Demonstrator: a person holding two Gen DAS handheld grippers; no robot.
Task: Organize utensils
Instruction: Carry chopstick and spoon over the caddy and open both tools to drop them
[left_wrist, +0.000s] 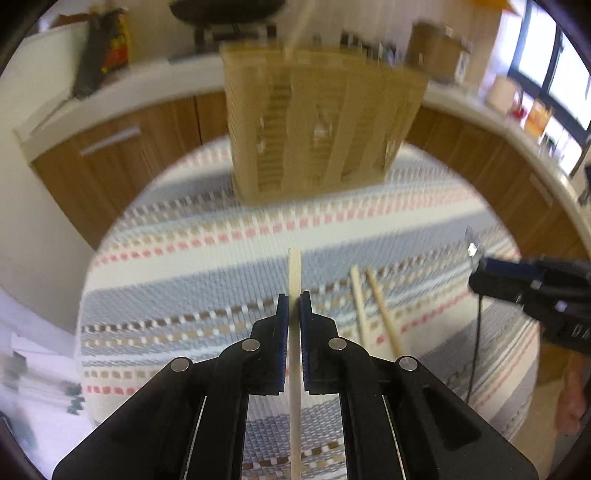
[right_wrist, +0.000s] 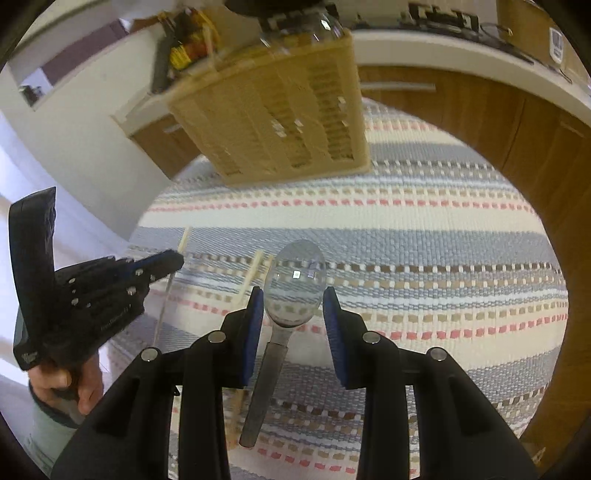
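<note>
My left gripper (left_wrist: 294, 300) is shut on a pale wooden chopstick (left_wrist: 294, 269), held above the striped cloth. Two more chopsticks (left_wrist: 369, 314) lie on the cloth to its right. A slatted wooden utensil holder (left_wrist: 317, 125) stands ahead at the far side of the table. My right gripper (right_wrist: 293, 306) is open, its blue pads either side of a metal spoon (right_wrist: 293, 284) lying bowl-up on the cloth. The holder also shows in the right wrist view (right_wrist: 280, 114), as does the left gripper (right_wrist: 110, 288) with its chopstick.
The round table carries a striped woven cloth (left_wrist: 184, 258). Wooden cabinets with a white counter (left_wrist: 122, 92) curve behind it. Boxes and jars (left_wrist: 517, 99) sit on the counter at the right. White paper (left_wrist: 40, 387) lies low at the left.
</note>
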